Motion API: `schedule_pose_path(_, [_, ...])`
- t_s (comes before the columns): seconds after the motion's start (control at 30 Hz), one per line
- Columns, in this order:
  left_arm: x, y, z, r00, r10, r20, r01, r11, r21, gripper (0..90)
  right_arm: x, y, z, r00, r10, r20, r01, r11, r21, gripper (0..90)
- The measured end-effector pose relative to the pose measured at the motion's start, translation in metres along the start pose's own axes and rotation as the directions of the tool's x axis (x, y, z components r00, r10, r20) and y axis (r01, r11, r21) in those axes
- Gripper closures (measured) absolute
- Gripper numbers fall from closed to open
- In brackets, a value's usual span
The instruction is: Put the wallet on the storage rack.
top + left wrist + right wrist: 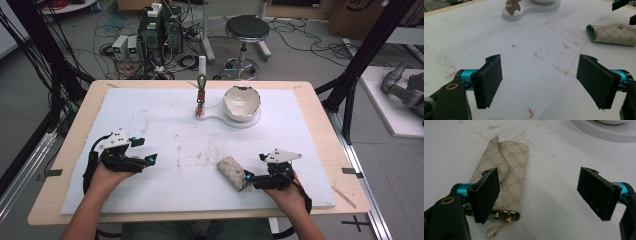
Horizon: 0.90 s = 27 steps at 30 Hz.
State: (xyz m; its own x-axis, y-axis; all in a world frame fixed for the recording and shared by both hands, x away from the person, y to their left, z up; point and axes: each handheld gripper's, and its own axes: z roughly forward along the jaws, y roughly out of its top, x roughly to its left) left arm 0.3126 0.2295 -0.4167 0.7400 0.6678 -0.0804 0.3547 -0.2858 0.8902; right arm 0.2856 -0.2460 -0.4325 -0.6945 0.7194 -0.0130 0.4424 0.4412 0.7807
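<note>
**Even, soft light; soft focus near the lenses**

The light is bright and diffuse, without glare on the white board. Shadows are faint: one soft shadow lies beside the beige pouch. The high view is a little grainy. In both gripper views the nearest black parts at the bottom corners look blurred.

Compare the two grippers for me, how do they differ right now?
The right gripper sits beside the beige pouch, which lies by one of its jaws; the left gripper has nothing but bare white board between its jaws. The left sits at the board's left side, the right at its right. Both are open and hand-held.
</note>
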Motion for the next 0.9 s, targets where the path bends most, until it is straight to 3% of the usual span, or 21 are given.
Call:
schedule_pose_path(0.3, [0.003, -0.005, -0.009, 0.9997, -0.013, -0.02, 0.013, 0.9999, -0.004, 20.7, 0.023, 0.007, 0.011, 0.9991, 0.037, -0.02, -0.037, 0.999, 0.024, 18.6])
schedule_pose_path(0.5, [0.003, -0.005, -0.01, 0.9996, -0.015, -0.025, 0.015, 0.9999, -0.004, 20.7, 0.034, 0.007, 0.015, 0.9998, 0.02, 0.001, -0.02, 0.998, 0.055, 18.6])
schedule_pose_path(0.77, [0.001, -0.005, -0.007, 0.9998, -0.01, -0.02, 0.01, 0.9999, 0.003, 20.7, 0.04, 0.003, 0.024, 0.9998, -0.012, -0.016, 0.013, 0.994, 0.113, 18.6])
schedule_pose_path(0.9, [0.002, -0.005, -0.008, 0.9998, -0.004, -0.021, 0.004, 1.0, 0.008, 20.7, 0.043, -0.001, 0.03, 0.9994, -0.018, -0.03, 0.023, 0.986, 0.163, 18.4])
